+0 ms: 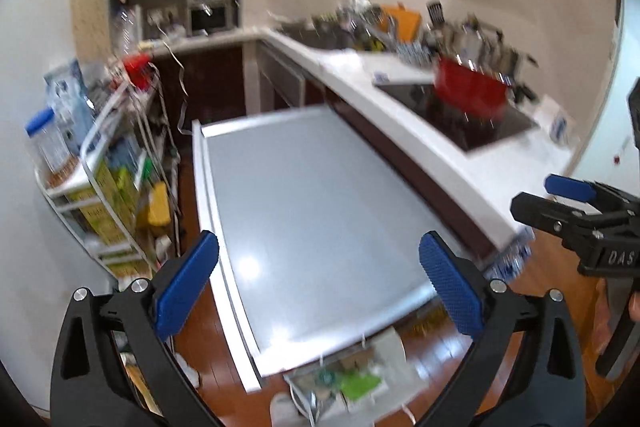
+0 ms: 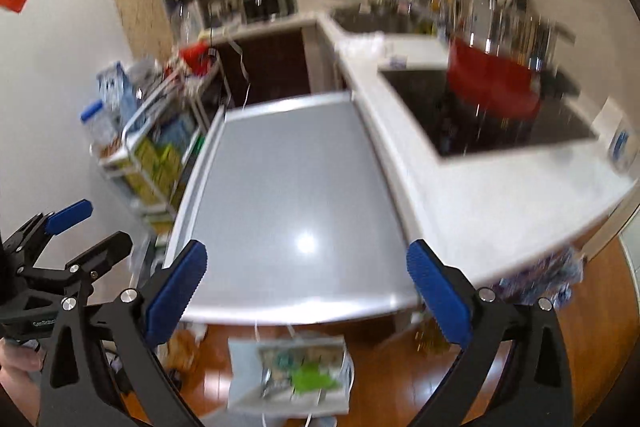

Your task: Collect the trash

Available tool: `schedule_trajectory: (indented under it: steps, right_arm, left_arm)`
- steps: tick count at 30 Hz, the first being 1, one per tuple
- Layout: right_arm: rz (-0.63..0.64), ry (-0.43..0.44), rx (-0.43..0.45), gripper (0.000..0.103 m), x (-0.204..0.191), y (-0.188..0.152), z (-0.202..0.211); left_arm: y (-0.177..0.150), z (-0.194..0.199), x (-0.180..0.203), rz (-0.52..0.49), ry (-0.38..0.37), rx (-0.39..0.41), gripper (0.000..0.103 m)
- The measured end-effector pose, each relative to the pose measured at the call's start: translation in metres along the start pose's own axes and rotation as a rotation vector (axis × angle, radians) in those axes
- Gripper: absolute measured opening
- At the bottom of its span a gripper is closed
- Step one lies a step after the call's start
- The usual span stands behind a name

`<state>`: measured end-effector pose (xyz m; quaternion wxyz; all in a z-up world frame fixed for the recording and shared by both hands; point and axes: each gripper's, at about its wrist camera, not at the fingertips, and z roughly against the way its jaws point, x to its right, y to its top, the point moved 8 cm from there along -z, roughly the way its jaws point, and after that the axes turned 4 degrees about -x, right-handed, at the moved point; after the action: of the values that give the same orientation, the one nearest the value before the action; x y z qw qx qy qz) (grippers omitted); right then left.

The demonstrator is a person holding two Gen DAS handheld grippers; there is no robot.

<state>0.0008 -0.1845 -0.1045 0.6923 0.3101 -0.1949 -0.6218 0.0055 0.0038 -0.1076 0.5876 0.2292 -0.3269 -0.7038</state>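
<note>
A white paper bag point(image 2: 288, 371) with green and brown scraps of trash inside hangs at the near edge of the grey table top point(image 2: 292, 211); it also shows in the left wrist view point(image 1: 348, 375). My left gripper point(image 1: 320, 291) is open and empty above the table's near end. My right gripper point(image 2: 308, 295) is open and empty above the table's near edge. Each gripper shows at the side of the other's view, the right gripper point(image 1: 560, 199) and the left gripper point(image 2: 84, 227), both with jaws apart. Both views are motion-blurred.
A white counter point(image 2: 500, 187) with a black cooktop point(image 2: 500, 123) and a red pot point(image 2: 492, 83) runs along the right. A white rack point(image 1: 104, 187) with boxes and jars stands left of the table. A crumpled blue wrapper point(image 2: 540, 279) hangs at the counter's corner. Wooden floor lies below.
</note>
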Motion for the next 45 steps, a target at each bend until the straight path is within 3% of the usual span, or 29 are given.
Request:
schedule_trajectory:
  steps: [6, 12, 16, 20, 45]
  right_arm:
    - [0.024, -0.026, 0.120, 0.099, -0.015, 0.050, 0.018]
    - [0.037, -0.032, 0.177, 0.099, -0.030, 0.070, 0.028]
    - [0.036, -0.034, 0.192, 0.099, -0.035, 0.073, 0.029]
    - [0.034, -0.032, 0.197, 0.099, -0.038, 0.073, 0.032]
    - [0.025, -0.017, 0.183, 0.099, -0.038, 0.071, 0.034]
  left_arm:
    - [0.042, 0.014, -0.021, 0.049, 0.060, 0.101, 0.101]
    - [0.064, 0.027, -0.034, 0.081, 0.106, 0.160, 0.101]
    - [0.070, 0.030, -0.034, 0.091, 0.093, 0.162, 0.101]
    - [0.071, 0.034, -0.038, 0.093, 0.144, 0.164, 0.101]
    - [0.071, 0.042, -0.037, 0.102, 0.098, 0.161, 0.101]
